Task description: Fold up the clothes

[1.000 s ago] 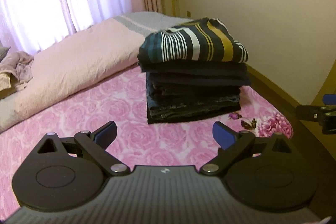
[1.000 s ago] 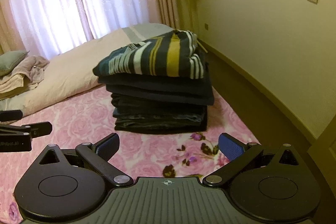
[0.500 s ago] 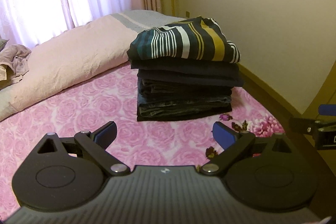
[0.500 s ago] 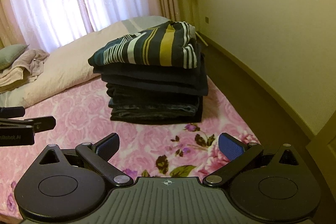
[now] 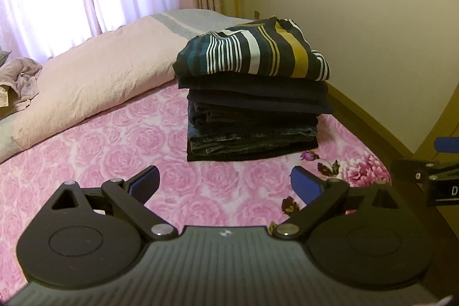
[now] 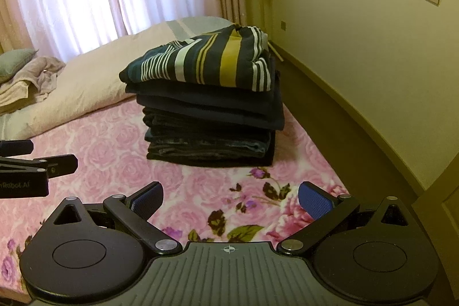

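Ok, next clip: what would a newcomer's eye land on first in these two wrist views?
The tall stack of folded dark clothes, standing on the pink rose-print bedspread near the bed's wall-side edge, topped by a striped top in navy, white and mustard. Then the two grippers, left and right, both open and empty, short of the stack.
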A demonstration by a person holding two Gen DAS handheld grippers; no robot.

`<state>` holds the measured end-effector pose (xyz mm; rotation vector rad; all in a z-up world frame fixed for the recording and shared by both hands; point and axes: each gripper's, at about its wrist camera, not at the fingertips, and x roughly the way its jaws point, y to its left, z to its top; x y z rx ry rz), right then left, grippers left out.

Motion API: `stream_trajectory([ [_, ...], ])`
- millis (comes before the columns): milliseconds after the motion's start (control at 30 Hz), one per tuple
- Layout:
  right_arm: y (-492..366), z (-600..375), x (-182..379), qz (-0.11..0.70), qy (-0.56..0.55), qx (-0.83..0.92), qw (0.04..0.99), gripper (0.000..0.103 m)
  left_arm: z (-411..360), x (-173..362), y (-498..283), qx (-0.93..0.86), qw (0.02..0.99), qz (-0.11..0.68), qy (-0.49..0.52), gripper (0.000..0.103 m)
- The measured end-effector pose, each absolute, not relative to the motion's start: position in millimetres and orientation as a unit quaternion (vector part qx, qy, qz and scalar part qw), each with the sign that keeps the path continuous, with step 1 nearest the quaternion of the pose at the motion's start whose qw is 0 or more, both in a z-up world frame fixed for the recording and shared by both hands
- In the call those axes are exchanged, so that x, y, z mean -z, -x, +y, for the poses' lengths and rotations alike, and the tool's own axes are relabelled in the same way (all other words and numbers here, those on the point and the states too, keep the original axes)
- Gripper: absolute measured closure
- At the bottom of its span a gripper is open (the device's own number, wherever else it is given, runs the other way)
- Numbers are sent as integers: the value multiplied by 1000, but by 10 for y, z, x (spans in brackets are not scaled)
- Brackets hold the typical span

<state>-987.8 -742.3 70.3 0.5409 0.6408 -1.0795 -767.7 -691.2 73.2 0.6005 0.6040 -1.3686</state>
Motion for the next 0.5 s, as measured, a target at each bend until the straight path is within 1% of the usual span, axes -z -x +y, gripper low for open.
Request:
stream_trajectory([
  [500, 9817, -7405, -687, 294, -254, 491, 780, 0, -6881, -701, 7678, 606, 695, 269, -279, 6],
])
